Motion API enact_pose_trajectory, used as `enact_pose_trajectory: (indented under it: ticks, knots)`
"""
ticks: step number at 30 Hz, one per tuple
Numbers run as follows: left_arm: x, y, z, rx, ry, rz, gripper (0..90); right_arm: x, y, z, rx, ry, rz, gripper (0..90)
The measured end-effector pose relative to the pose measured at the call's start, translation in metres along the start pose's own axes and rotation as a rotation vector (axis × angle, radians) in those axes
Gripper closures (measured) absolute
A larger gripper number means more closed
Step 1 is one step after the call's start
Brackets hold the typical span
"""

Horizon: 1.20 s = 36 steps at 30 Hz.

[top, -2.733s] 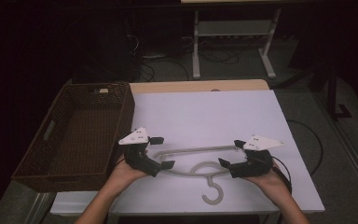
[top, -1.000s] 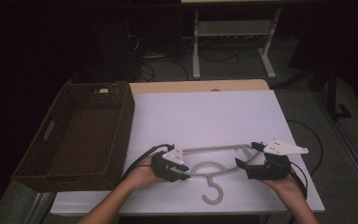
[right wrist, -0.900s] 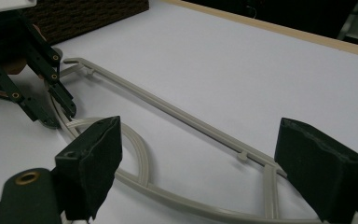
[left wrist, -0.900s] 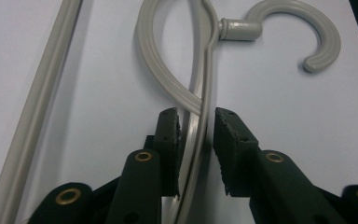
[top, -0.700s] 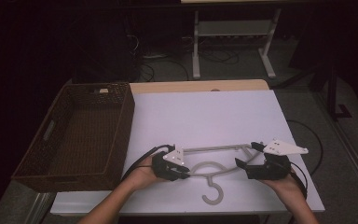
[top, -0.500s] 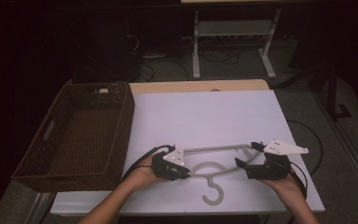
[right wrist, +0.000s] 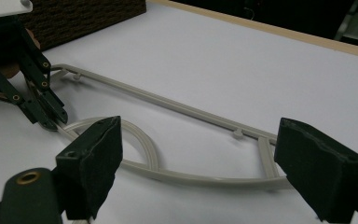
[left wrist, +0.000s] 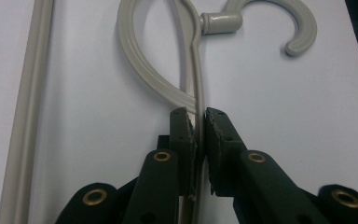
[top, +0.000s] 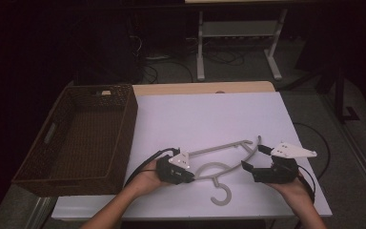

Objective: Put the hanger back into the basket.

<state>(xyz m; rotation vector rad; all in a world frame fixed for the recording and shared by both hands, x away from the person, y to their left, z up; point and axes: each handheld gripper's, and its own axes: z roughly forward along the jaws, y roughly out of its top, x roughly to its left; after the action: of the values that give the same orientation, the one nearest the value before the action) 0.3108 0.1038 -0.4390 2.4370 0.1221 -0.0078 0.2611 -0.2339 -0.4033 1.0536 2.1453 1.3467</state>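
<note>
Grey plastic hanger (top: 224,164) lies flat near the table's (top: 209,114) front edge, long axis left–right; left gripper (left wrist: 199,122) clamped on its left arm, right gripper (right wrist: 196,163) spread wide, jaws straddling its right arm unclosed.

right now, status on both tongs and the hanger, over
Left tongs shut on grey plastic hanger. Right tongs open, straddling its far arm. Hanger flat on white table; nothing in the way.
</note>
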Motion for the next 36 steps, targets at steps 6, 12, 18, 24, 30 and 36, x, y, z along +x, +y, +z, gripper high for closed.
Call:
enact_pose_trajectory:
  ticks: [6,12,18,24,30,36]
  knots:
    - [0.0,0.004,-0.007,-0.03,0.019,-0.02,82.5,-0.001,0.0,-0.001,-0.006,-0.005,0.006,14.6]
    - [0.001,0.007,-0.017,-0.071,0.035,-0.039,82.5,0.0,0.001,-0.002,-0.007,-0.007,0.019,14.6]
    - [0.002,0.01,-0.033,-0.143,0.053,-0.058,82.6,-0.002,0.001,-0.003,-0.017,-0.015,0.008,14.6]
    - [0.003,0.012,-0.042,-0.176,0.065,-0.073,82.7,-0.002,0.001,-0.004,-0.019,-0.019,0.014,14.6]
    - [0.004,0.013,-0.053,-0.207,0.085,-0.087,82.8,-0.002,0.001,-0.005,-0.022,-0.022,0.02,14.7]
    - [0.006,0.014,-0.065,-0.237,0.116,-0.095,83.1,-0.002,0.002,-0.005,-0.022,-0.023,0.02,14.6]
